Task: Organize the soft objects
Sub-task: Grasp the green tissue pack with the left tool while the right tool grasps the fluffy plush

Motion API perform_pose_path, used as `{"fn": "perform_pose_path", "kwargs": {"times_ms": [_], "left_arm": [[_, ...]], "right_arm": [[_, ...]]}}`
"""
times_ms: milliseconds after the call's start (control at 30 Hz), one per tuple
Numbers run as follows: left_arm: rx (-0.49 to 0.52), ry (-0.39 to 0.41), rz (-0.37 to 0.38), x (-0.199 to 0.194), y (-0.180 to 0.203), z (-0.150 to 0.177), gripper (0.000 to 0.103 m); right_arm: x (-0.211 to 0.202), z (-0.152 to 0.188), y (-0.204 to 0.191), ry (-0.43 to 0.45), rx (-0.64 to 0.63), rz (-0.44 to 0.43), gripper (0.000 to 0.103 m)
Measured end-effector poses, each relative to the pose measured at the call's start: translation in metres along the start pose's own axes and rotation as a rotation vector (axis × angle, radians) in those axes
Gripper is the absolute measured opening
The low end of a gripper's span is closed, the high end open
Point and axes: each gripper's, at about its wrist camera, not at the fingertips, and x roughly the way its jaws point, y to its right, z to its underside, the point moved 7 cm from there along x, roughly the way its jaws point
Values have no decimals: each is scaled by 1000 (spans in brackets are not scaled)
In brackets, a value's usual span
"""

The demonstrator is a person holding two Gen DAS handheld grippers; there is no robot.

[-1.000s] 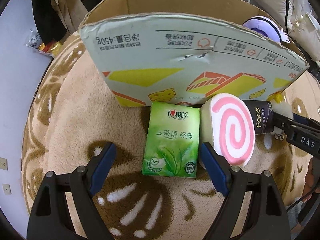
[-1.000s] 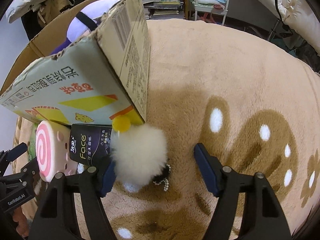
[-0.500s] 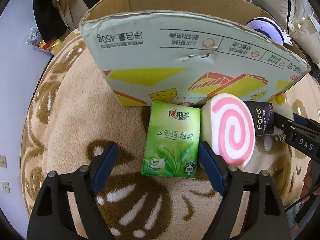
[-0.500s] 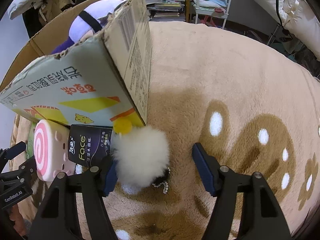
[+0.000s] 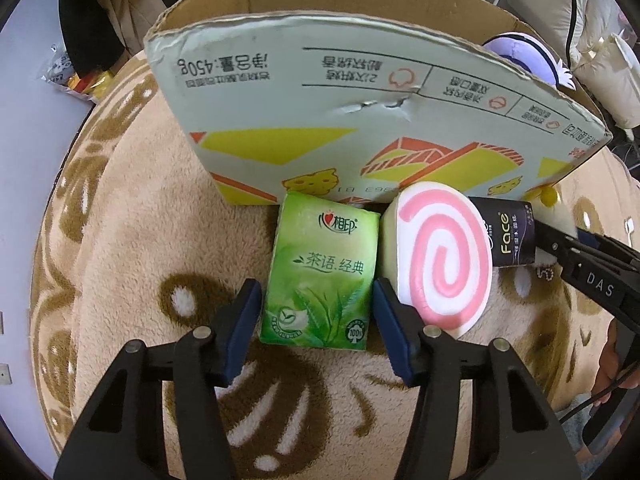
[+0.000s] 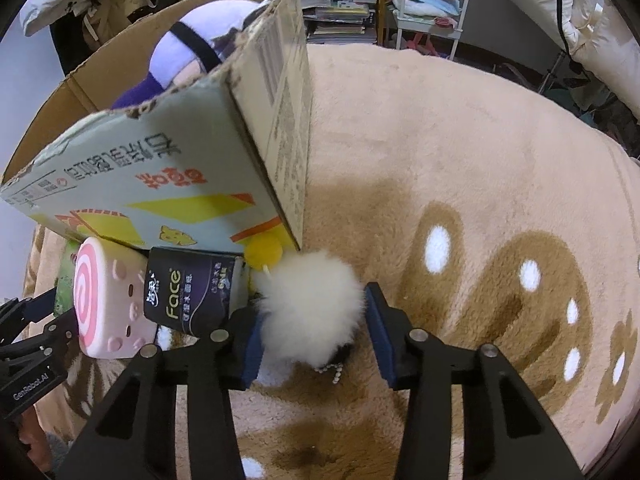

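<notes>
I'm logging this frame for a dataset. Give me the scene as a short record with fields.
surface: beige plush rug with brown pattern
container: open cardboard box, purple plush toy inside
row in front of box: green tissue pack, pink swirl roll toy, black Face tissue pack, white pompom
left gripper: open, straddling green pack
right gripper: open, straddling pompom

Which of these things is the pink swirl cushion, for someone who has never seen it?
Find the big cardboard box on the tan rug. Four things line its front; the pink swirl cushion sits between the green tissue pack and the black pack, alone in being round.
</notes>
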Motion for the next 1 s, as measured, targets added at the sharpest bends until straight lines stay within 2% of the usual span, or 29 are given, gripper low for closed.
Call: {"fn": "perform_pose_path", "kwargs": {"times_ms": [33, 67, 167, 600, 900, 1000], "left_arm": [[-1, -1, 2, 0, 0, 0, 56], [-2, -1, 3, 0, 3, 1, 56], [-7, -1, 11, 0, 4, 2, 55], [-43, -1, -1, -3, -21, 2, 54], [-82, 54, -28, -25, -25, 4, 53], [-95, 82, -36, -36, -25, 8, 53]], "right_arm": [[3, 3, -3, -16, 3, -16, 40], [6, 5, -5, -30, 2, -20, 40], [4, 4, -8, -20, -29, 4, 39], [-12, 1, -5, 12, -11, -20, 38], [-28, 6, -1, 27, 23, -36, 37], [-39, 6, -5, 57, 17, -56, 38]]}}
